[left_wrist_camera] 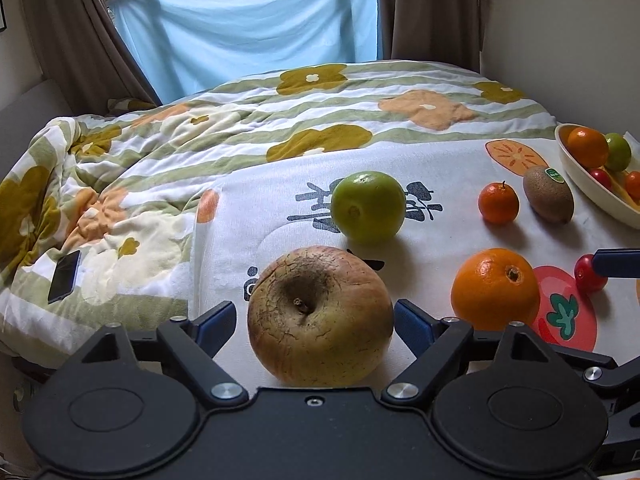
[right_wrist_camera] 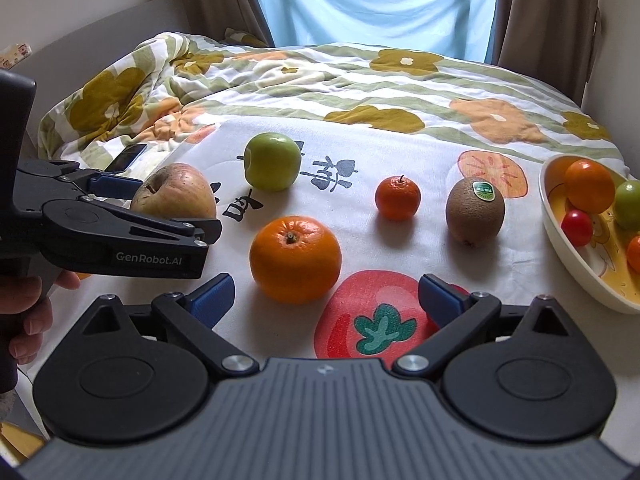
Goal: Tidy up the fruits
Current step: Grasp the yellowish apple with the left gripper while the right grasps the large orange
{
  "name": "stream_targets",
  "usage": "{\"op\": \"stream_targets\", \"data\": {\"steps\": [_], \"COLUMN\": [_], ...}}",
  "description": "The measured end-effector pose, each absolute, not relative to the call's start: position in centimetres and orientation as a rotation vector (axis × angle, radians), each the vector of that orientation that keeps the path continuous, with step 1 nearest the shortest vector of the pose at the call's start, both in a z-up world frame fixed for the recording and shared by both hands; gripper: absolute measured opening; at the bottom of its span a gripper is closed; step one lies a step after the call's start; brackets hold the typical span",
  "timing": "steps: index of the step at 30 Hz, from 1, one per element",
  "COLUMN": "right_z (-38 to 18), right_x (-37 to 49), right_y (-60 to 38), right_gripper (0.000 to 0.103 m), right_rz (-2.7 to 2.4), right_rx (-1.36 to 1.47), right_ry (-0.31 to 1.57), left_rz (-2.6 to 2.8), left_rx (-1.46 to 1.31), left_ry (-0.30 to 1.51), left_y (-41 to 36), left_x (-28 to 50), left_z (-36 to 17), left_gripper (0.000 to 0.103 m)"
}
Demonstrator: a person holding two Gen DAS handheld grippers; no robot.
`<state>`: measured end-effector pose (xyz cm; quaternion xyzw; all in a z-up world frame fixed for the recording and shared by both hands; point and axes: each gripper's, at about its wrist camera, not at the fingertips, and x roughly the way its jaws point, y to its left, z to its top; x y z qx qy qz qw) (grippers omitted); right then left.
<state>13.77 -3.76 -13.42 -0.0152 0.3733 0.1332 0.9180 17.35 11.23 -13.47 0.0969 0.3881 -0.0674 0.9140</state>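
You had a wrinkled apple (left_wrist_camera: 320,316) nearest left, a green apple (left_wrist_camera: 368,207) beyond it, a large orange (left_wrist_camera: 495,288) right, and a mandarin (left_wrist_camera: 498,203) and kiwi (left_wrist_camera: 548,195) beside the far-right bowl (left_wrist_camera: 592,196)

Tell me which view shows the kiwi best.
The right wrist view: the kiwi sits whole and near the middle, its green sticker facing the camera. The left wrist view shows it smaller, near the right edge.
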Motion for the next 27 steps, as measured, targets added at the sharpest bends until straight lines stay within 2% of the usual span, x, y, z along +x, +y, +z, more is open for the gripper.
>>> {"op": "stream_targets", "data": {"steps": [2,17,27], "right_z": [-13.5,-14.4,-14.9], "right_x": [13.9,14.8,16.4], "right_y": [-3.5,-2.7,-2.6], "right_gripper": [0.103,0.103,0.085], "right_rz": [0.282,0.321,0.341], "right_rx": [-0.032,-0.082,-0.013], "right_ry": [0.764,0.756,0.78], "left_rz": [-0.155,-0.115,-0.098], "left_rx": [0.19,0.176,0.178], "left_ry": [0.806,0.834,0.845], "left_y": [11.4,12.4,12.4], "left_x": [17.3,15.3,14.3], "left_z": [-13.6,-13.3,-13.2], "left_gripper": [0.079,0.078,0.078]}}
